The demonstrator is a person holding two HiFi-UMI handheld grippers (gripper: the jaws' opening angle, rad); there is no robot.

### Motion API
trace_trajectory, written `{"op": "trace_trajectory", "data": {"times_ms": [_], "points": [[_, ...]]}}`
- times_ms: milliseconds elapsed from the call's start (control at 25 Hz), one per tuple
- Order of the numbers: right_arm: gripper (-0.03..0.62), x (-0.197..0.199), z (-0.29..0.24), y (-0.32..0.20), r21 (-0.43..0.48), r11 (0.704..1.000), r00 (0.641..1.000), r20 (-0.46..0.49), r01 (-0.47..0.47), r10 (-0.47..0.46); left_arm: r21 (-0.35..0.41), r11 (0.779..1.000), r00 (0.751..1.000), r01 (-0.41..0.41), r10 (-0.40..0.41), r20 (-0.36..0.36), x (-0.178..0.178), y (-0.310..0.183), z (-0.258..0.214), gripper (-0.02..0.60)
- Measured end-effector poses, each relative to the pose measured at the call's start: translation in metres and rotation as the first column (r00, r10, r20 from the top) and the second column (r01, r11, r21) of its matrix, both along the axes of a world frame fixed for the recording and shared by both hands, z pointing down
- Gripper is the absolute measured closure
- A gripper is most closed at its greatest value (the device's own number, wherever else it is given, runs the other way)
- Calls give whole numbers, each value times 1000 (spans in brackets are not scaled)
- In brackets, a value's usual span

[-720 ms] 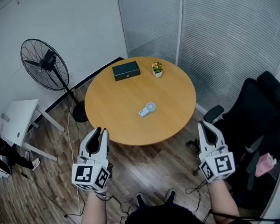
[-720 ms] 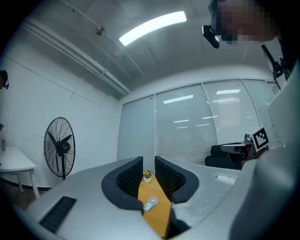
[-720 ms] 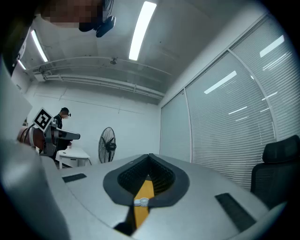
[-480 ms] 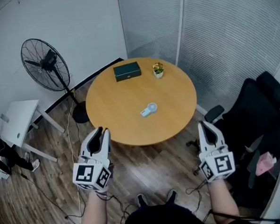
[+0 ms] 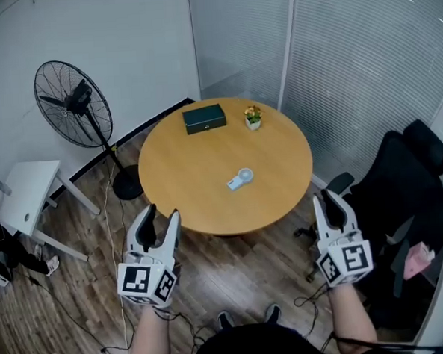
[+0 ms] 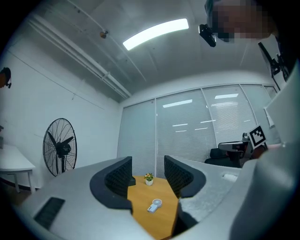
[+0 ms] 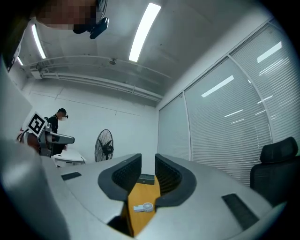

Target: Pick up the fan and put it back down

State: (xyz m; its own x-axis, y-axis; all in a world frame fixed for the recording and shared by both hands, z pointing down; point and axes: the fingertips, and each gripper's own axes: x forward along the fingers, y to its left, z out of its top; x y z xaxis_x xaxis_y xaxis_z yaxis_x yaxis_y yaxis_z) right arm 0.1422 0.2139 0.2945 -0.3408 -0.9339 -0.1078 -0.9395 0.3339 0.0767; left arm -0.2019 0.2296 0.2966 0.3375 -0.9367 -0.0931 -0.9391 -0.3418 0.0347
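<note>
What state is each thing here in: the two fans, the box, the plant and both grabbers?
Hand fan: lying flat on the table, untouched.
Floor fan: upright, blades not spinning.
Box: closed.
Plant: upright.
Left gripper: open, empty.
Right gripper: open, empty.

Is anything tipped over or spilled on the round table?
Nothing stands out. The little hand fan lies flat near the middle of the table. The dark box sits flat and the flower pot stands upright at the far side. Nothing looks spilled or broken.
</note>
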Motion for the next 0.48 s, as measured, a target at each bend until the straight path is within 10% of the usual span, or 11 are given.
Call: {"op": "trace_trajectory", "data": {"times_ms": [480], "points": [[430, -49, 3, 4, -28, 998, 998, 13, -60, 60, -26, 998, 997, -59, 58, -42, -61, -7, 31, 365]]}}
